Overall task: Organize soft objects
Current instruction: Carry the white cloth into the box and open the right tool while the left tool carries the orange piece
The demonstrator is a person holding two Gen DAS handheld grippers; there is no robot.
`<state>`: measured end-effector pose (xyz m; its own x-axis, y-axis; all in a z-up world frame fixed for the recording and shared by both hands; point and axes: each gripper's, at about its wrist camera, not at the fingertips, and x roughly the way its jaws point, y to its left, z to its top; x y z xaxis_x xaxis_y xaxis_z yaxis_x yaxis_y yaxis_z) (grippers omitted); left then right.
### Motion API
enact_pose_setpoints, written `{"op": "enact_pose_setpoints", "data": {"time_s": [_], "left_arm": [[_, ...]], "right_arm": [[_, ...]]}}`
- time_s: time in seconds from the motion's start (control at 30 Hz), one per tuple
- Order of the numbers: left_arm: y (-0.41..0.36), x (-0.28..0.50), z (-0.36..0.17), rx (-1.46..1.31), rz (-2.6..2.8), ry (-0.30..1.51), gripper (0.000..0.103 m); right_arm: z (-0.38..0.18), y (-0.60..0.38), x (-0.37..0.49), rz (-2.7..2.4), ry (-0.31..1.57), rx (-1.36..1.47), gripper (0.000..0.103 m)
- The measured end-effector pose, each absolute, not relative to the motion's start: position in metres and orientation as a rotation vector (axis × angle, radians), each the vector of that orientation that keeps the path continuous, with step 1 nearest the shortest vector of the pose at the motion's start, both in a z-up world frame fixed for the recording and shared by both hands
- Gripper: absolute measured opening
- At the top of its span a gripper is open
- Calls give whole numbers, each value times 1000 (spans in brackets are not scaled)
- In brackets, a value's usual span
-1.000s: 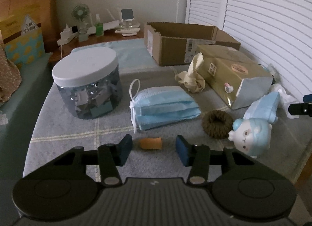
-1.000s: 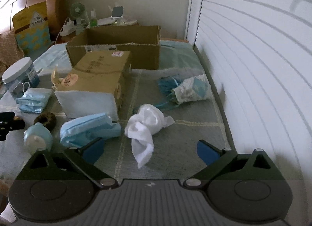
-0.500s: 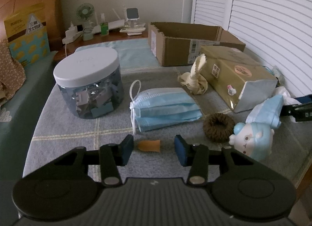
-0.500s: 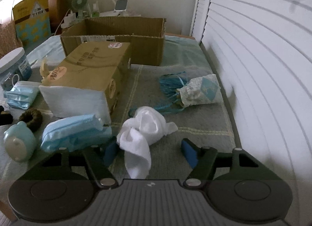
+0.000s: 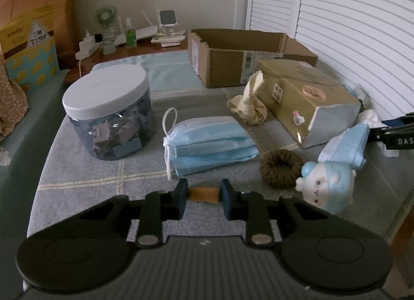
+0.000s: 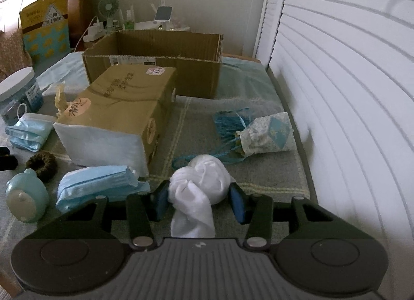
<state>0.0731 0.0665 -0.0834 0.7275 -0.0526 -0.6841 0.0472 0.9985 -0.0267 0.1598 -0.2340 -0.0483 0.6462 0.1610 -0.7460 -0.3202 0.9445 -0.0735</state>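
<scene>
In the left wrist view my left gripper (image 5: 202,195) is shut on a small orange soft piece (image 5: 203,193) low over the grey cloth. Beyond it lie a stack of blue face masks (image 5: 211,142), a brown scrunchie (image 5: 280,164), a beige knotted cloth (image 5: 249,104) and a blue-capped plush toy (image 5: 327,186). In the right wrist view my right gripper (image 6: 198,200) has its pads against both sides of a white knotted cloth (image 6: 199,191). A second mask pack (image 6: 97,186) lies left of it.
An open cardboard box (image 6: 155,59) stands at the back. A tan tissue pack (image 6: 116,116) lies in the middle. A white-lidded jar (image 5: 108,108) stands at the left. A patterned pouch with blue string (image 6: 264,135) lies by the white shutters (image 6: 336,93).
My left fingers have closed onto the orange piece. My right gripper has moved forward and closed from wide open onto the white cloth.
</scene>
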Motion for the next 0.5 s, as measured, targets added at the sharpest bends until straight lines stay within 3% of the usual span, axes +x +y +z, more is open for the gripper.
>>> {"op": "enact_pose_setpoints", "data": {"time_s": [0.5], "left_arm": [[72, 70, -63, 66, -166, 775, 23]], "right_arm": [[-16, -236, 143, 271, 787, -234, 53]]}}
